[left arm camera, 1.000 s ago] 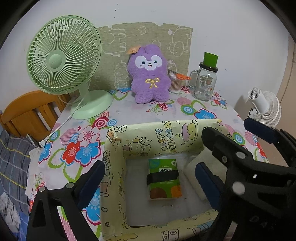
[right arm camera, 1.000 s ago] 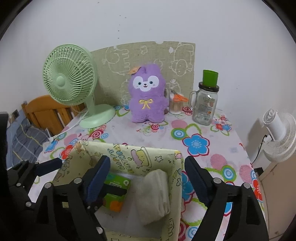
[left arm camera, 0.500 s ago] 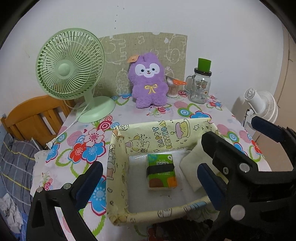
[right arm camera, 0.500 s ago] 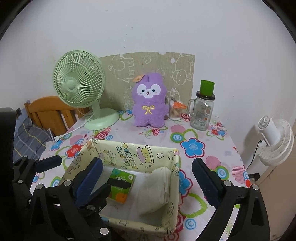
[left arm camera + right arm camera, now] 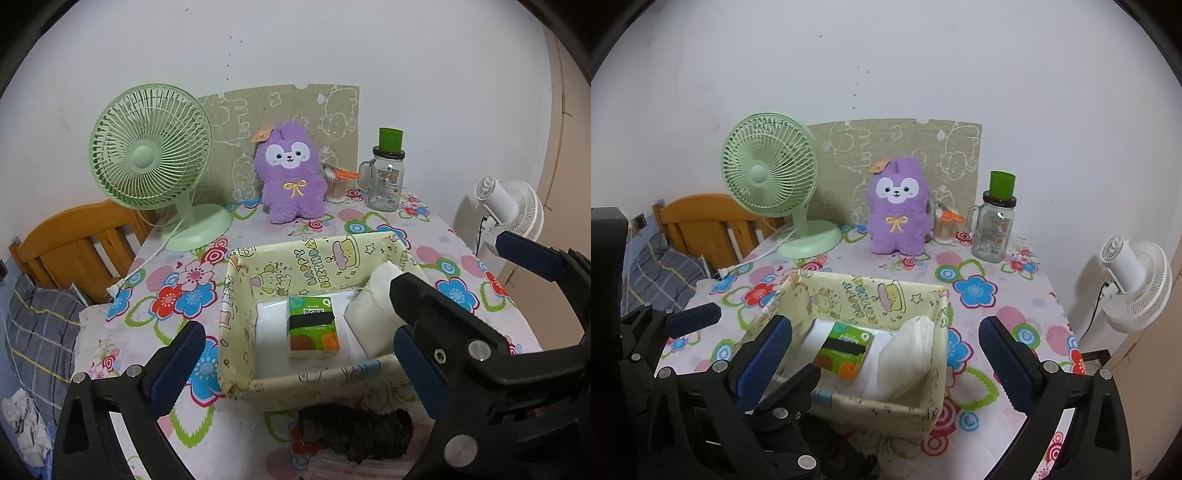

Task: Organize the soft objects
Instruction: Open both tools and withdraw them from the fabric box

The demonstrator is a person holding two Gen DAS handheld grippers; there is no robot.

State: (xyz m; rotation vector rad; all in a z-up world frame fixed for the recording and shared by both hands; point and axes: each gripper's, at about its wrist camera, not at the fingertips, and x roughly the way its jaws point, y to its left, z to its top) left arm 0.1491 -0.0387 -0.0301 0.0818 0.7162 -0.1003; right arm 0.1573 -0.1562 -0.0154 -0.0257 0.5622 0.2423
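Observation:
A yellow fabric basket (image 5: 236, 295) (image 5: 905, 417) sits on the flowered table. Inside it lie a green tissue pack (image 5: 312, 326) (image 5: 844, 352) and a folded white cloth (image 5: 369, 314) (image 5: 908, 350). A purple plush toy (image 5: 290, 173) (image 5: 899, 210) stands at the table's back, against a board. A dark fuzzy object (image 5: 354, 432) lies just in front of the basket. My left gripper (image 5: 295, 369) is open and empty, held before the basket. My right gripper (image 5: 882, 362) is open and empty, also near the basket's front; its fingers show at the right of the left wrist view.
A green desk fan (image 5: 151, 162) (image 5: 772, 173) stands back left with its cord on the table. A glass jar with a green lid (image 5: 386, 173) (image 5: 995, 225) and a cup of sticks (image 5: 945, 227) stand back right. A white fan (image 5: 1134, 280) is off the right edge, a wooden headboard (image 5: 74, 236) left.
Both grippers have pulled back and up from the basket, so more of the table and the dark fuzzy object now show. Both stay open and empty.

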